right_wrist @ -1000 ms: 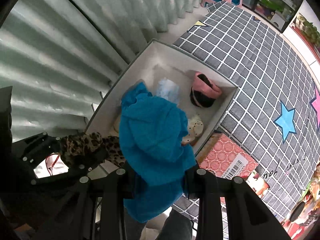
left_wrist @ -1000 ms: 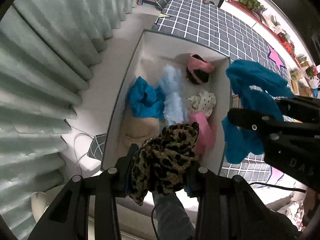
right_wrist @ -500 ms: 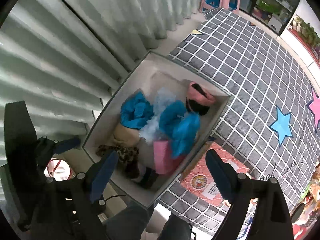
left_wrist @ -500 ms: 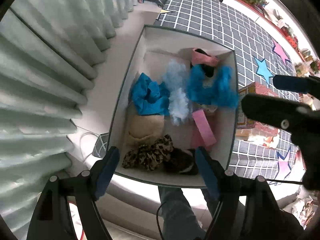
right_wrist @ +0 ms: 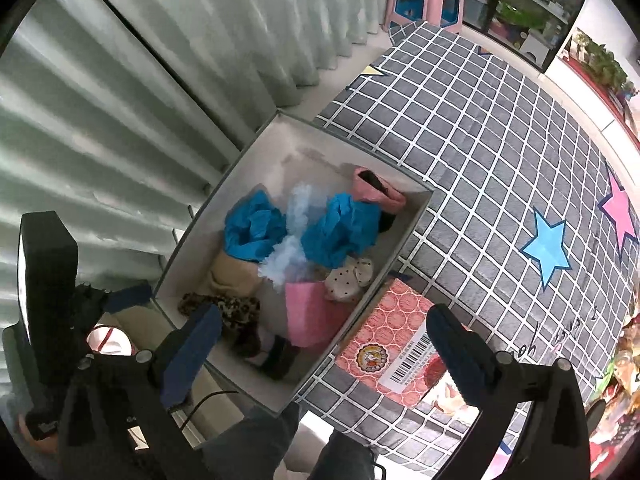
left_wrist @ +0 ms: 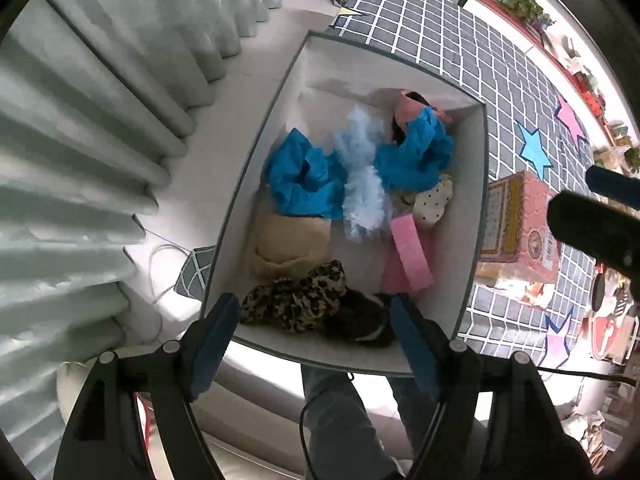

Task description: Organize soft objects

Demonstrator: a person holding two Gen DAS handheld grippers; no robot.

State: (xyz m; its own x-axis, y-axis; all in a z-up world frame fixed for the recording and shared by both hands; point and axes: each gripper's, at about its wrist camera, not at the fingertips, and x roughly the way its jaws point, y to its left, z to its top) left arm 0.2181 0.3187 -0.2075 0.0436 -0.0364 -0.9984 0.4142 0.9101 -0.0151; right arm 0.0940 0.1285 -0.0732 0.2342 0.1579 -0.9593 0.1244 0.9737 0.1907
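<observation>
Both the left tongs (left_wrist: pixel 314 334) and right tongs (right_wrist: pixel 320 340), just opened and empty, are held over the box (right_wrist: pixel 412 216); a barcode label (right_wrist: pixel 412 362) is seen on the pink carton (right_wrist: pixel 384 344) beside it, its writing unreadable.

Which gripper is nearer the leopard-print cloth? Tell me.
Left. The left gripper hangs right above the leopard-print cloth, jaws open around it in view. The right gripper hangs off to the side, over the box's edge.

**Soft things in the box**

A white rectangular storage box (left_wrist: pixel 476 208) stands on the floor between pleated curtains (left_wrist: pixel 80 140) and a grey checked mat (left_wrist: pixel 480 48). Inside, a leopard-print cloth (left_wrist: pixel 300 300) lies at the near edge, a beige cloth (left_wrist: pixel 288 240) behind it, and a crumpled blue cloth (left_wrist: pixel 304 184) behind that. A pink patterned carton (right_wrist: pixel 392 340) lies on the mat, just beside the box's right wall.
</observation>
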